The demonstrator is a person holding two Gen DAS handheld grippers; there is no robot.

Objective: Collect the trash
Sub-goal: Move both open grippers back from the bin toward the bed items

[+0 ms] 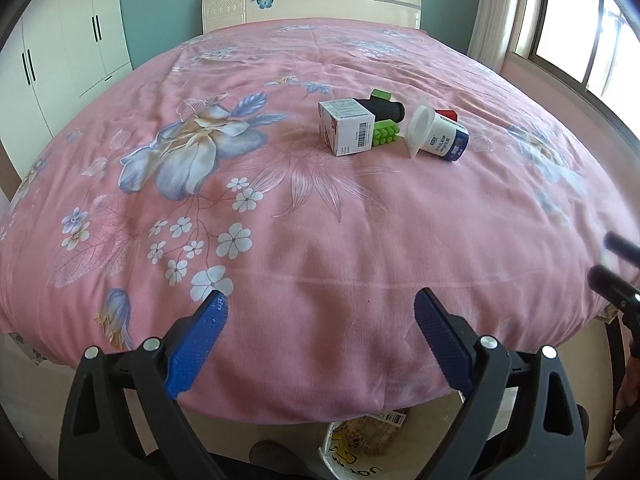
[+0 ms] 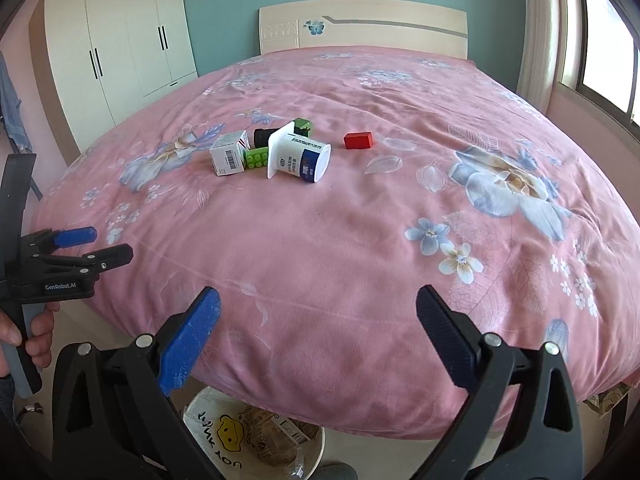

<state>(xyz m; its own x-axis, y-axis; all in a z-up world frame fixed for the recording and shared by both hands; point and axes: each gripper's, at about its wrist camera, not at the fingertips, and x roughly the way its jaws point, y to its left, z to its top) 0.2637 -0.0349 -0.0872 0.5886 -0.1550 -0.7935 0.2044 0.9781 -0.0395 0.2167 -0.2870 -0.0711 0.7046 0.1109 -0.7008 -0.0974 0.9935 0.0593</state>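
My left gripper (image 1: 322, 312) and right gripper (image 2: 318, 306) both gape wide, empty, at the foot of the pink bed (image 2: 360, 240). Nothing lies between them and the trash mid-bed: a tipped white cup (image 2: 300, 156) touching green bricks (image 2: 256, 157), beside a box (image 2: 229, 154). A red block (image 2: 358, 140) lies apart. A bin (image 2: 256, 440) sits below.

Both wrist views look from the foot of the bed (image 1: 320, 240) toward its headboard (image 2: 362, 26) — left view nearer

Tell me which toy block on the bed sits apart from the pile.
The red block: it lies alone on the pink bedspread, right of the tipped yogurt cup; the green blocks crowd the box.
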